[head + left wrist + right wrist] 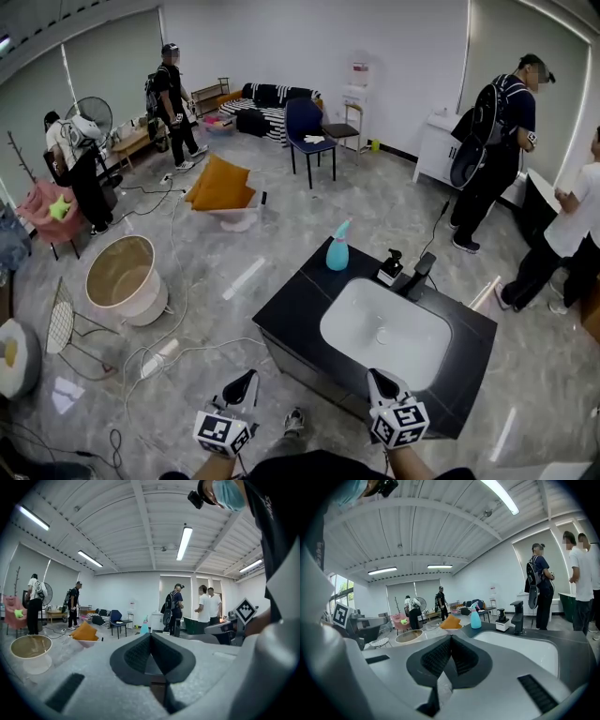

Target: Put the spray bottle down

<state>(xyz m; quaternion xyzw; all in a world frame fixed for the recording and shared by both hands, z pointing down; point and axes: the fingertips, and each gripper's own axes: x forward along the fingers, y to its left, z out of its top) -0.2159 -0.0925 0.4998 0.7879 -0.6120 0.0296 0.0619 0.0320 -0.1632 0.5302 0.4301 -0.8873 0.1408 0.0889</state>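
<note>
A teal spray bottle (337, 247) with a pink nozzle stands upright on the far left corner of the black counter (291, 314), beside the white sink basin (384, 335). It also shows far off as the bottle (476, 618) in the right gripper view and the bottle (144, 626) in the left gripper view. My left gripper (246, 381) hangs over the floor in front of the counter, jaws shut and empty. My right gripper (378, 379) sits at the counter's near edge, also shut with nothing held.
A black faucet (418, 274) and a small black-and-white dispenser (390, 268) stand behind the basin. A beige round tub (125, 278), an orange cushion (221, 185), a blue chair (307, 131) and cables lie on the floor. Several people stand around the room.
</note>
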